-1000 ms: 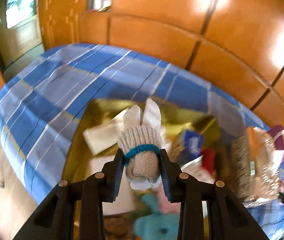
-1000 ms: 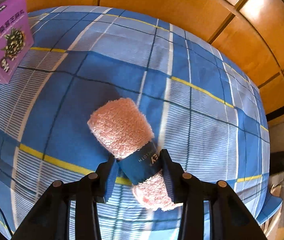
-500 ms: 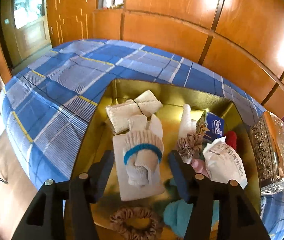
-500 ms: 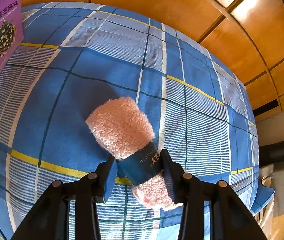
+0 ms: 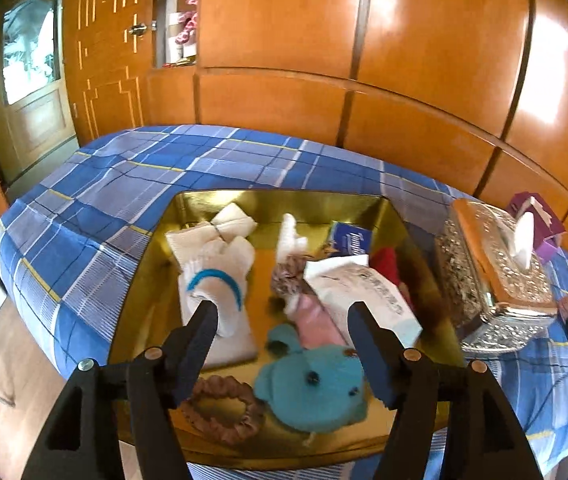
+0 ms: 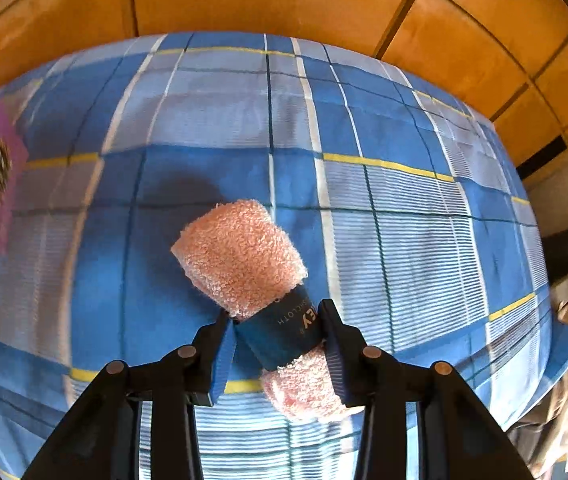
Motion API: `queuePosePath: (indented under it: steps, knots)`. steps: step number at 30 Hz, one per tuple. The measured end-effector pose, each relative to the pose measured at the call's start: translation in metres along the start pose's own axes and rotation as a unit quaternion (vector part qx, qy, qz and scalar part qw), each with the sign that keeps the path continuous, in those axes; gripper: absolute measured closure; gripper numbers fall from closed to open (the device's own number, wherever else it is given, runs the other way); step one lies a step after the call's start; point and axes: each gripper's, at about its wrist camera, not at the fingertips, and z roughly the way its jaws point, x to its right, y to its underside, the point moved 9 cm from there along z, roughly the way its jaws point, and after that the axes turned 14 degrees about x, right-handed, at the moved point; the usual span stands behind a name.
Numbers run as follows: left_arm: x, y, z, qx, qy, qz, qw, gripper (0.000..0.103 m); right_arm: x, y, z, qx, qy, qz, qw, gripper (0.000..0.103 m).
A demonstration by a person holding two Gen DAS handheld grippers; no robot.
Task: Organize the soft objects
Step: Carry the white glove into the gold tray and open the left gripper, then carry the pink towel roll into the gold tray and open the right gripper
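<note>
While your two grippers work over a bed [image 6: 211,132] covered in blue plaid, the gold tray [image 5: 364,208] of soft things sits directly below your left gripper [image 5: 281,312], whose jaws stand wide apart and hold nothing. The white knit glove [image 5: 219,276] lies in the tray's left part, just ahead of the left jaw. Your right gripper [image 6: 275,336] is clamped across the blue paper band of a rolled pink towel [image 6: 241,258]. The roll's long axis runs forward and leftward from the jaws. The tray does not show in the right view, so the towel likely travels left.
</note>
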Motion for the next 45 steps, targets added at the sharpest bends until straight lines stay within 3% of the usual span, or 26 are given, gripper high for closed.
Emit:
queuePosePath:
  steps: [8, 10, 17, 22, 24, 36, 38, 40, 45]
  knots:
    - [0.015, 0.000, -0.008, 0.002, 0.015, 0.011, 0.9998, 0.035, -0.030, -0.050, -0.021, 0.031, -0.037, 0.025, 0.999, 0.064]
    - [0.017, -0.001, -0.010, 0.003, 0.018, 0.013, 0.9998, 0.030, -0.039, -0.067, -0.028, 0.044, -0.043, 0.020, 0.998, 0.064]
    - [0.023, -0.002, -0.015, 0.012, 0.018, 0.031, 0.9993, 0.029, -0.073, -0.130, -0.057, 0.095, -0.040, -0.018, 0.995, 0.064]
    - [0.026, -0.001, -0.015, 0.010, 0.023, 0.033, 0.9991, 0.029, -0.109, -0.160, -0.097, 0.160, -0.082, -0.042, 0.983, 0.064]
    - [0.027, 0.000, -0.015, 0.009, 0.024, 0.033, 0.9991, 0.029, -0.130, -0.165, -0.118, 0.192, -0.115, -0.060, 0.973, 0.064]
    - [0.029, 0.001, -0.018, 0.011, 0.023, 0.042, 0.9988, 0.029, -0.234, -0.140, -0.220, 0.301, -0.234, -0.196, 0.903, 0.064]
    - [0.028, 0.002, -0.018, 0.011, 0.021, 0.042, 0.9988, 0.029, -0.251, -0.126, -0.232, 0.303, -0.248, -0.217, 0.894, 0.064]
    - [0.026, 0.002, -0.018, 0.010, 0.018, 0.041, 0.9990, 0.029, -0.263, -0.110, -0.237, 0.293, -0.248, -0.227, 0.895, 0.063]
    - [0.006, -0.003, -0.018, 0.014, -0.006, 0.030, 0.9994, 0.029, -0.321, -0.059, -0.242, 0.243, -0.299, -0.261, 0.885, 0.063]
